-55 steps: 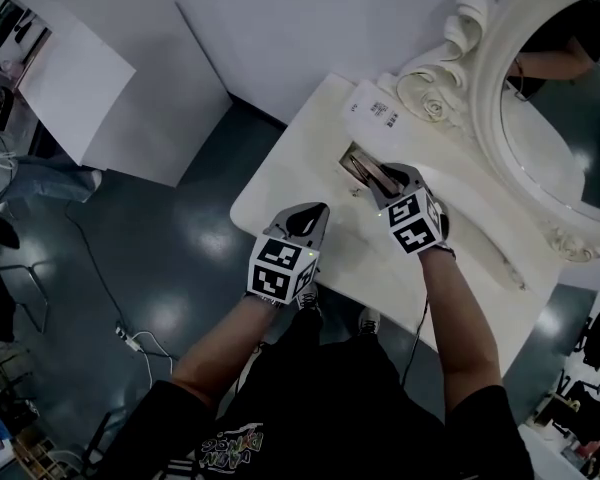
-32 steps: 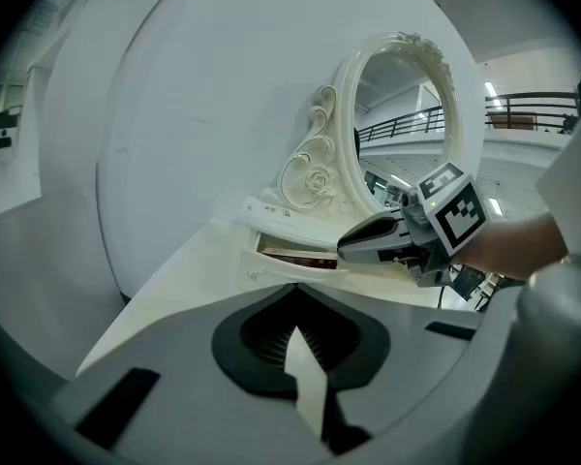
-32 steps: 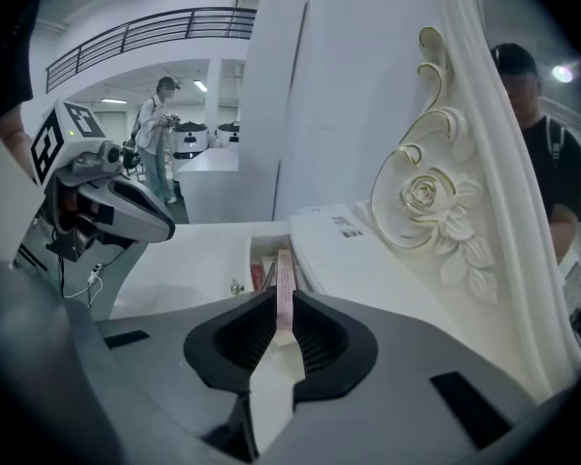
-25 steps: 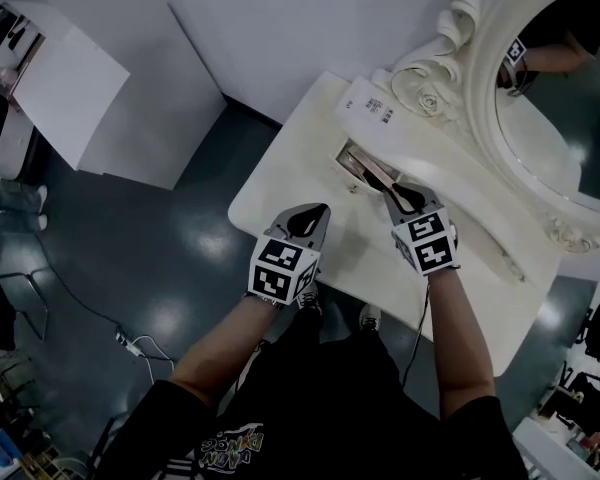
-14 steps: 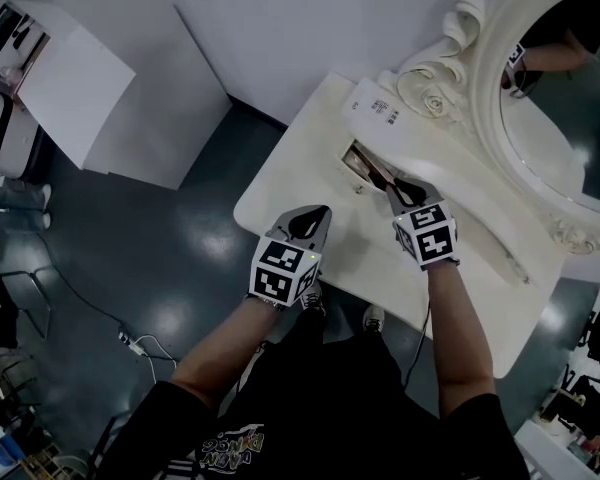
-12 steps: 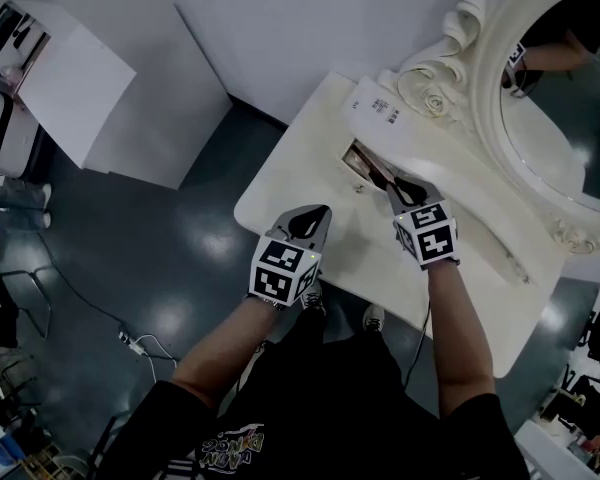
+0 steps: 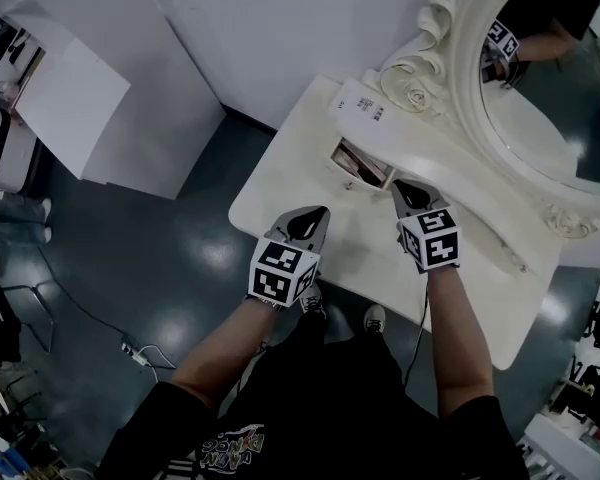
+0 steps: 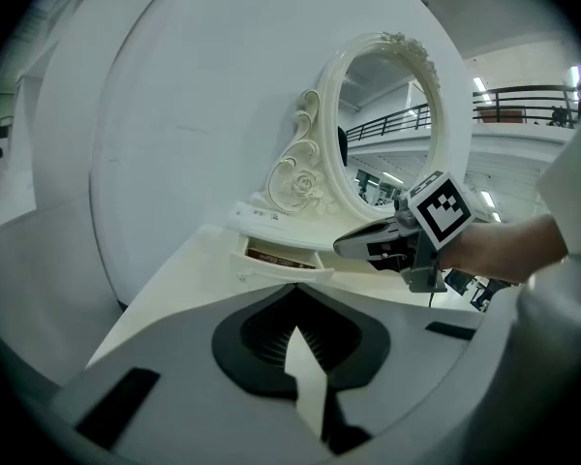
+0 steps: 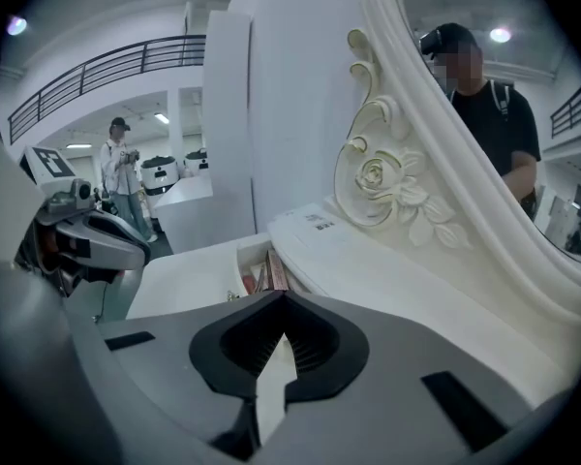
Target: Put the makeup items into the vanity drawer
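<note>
The vanity drawer [image 7: 358,162] stands open under the white top shelf, with several makeup items [image 9: 269,273] lying inside; the left gripper view shows them [image 8: 277,257] too. My right gripper [image 7: 401,187] hovers over the tabletop just right of the drawer. Its jaws have just been closing and are now shut with nothing between them [image 9: 282,308]. My left gripper [image 7: 313,212] is held near the table's front edge, pointing at the drawer [image 8: 283,264]. It is shut and empty [image 8: 295,303]. Each gripper shows in the other's view: the right gripper [image 8: 341,247] and the left gripper [image 9: 136,253].
A big oval mirror [image 7: 540,98] in an ornate white frame rises behind the vanity table [image 7: 280,173]. A labelled white box [image 7: 365,103] lies on the shelf above the drawer. White panels [image 7: 75,98] stand at left, and a cable [image 7: 140,353] lies on the dark floor.
My right gripper has drawn back from the drawer's opening, lifted a little, and shut its jaws. The left gripper has stayed where it was.
</note>
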